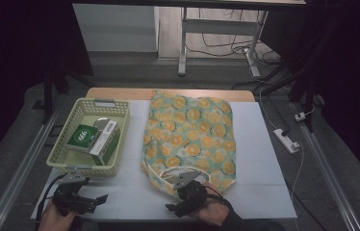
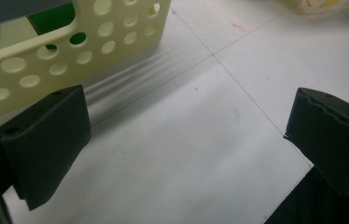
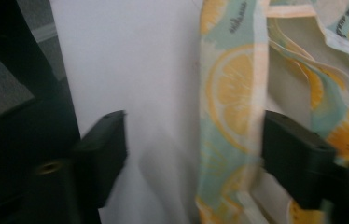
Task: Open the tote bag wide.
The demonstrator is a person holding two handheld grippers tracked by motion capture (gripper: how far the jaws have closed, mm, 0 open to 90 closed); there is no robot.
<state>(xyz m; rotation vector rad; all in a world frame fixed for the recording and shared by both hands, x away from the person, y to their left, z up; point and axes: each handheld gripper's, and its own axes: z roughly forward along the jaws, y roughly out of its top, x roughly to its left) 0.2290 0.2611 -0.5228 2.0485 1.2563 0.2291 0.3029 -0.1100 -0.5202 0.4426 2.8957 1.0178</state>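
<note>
At six o'clock on the table (image 1: 264, 144), the right gripper (image 1: 184, 185) straddles the lemon-print bag (image 1: 190, 134)'s rim, jaws not yet pinching, likely to spread its mouth. The left gripper (image 1: 89, 199) waits agape at eight o'clock, beside the basket (image 1: 67, 163).

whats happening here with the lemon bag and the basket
A person holds a gripper in each hand at a white table. The right gripper is at the near, open end of the lemon-print bag, its jaws apart with the bag's edge between them, not yet pinched. The left gripper hangs open over bare table beside the yellow basket, which holds a green and white box. Nothing has gone into the bag that can be seen.
</note>
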